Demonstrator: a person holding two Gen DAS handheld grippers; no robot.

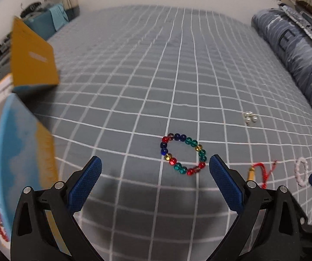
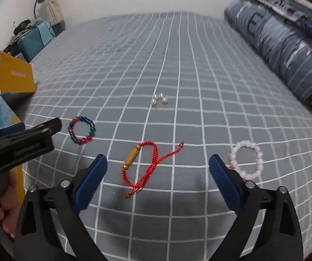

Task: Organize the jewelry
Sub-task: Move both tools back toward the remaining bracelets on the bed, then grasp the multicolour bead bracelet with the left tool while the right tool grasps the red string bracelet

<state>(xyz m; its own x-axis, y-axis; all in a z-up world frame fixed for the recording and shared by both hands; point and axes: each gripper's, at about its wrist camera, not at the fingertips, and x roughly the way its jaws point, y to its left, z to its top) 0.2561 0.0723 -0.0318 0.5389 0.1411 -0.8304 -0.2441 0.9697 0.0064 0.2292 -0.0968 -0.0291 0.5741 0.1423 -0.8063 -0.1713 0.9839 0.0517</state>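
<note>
Left wrist view: bed [image 1: 134,76] carries it all, jewelry spread apart for single picks | open box [image 1: 34,61] at ten o'clock, likely the destination | left gripper [image 1: 155,165] jaws apart, nothing held, multicolour bead bracelet [image 1: 183,153] at one o'clock | right gripper [image 2: 158,163] jaws apart, straddling red cord bracelet [image 2: 144,165], untouched

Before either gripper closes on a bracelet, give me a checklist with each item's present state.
1. Left gripper open, nothing between the pads: ok.
2. Right gripper open, nothing gripped: ok.
3. Multicoloured bead bracelet ahead of the left gripper, lying free on the checked sheet: ok.
4. Red cord bracelet ahead of the right gripper, apart from the pink bead bracelet: ok.
5. Orange and blue box open to receive jewelry: cannot tell.
</note>
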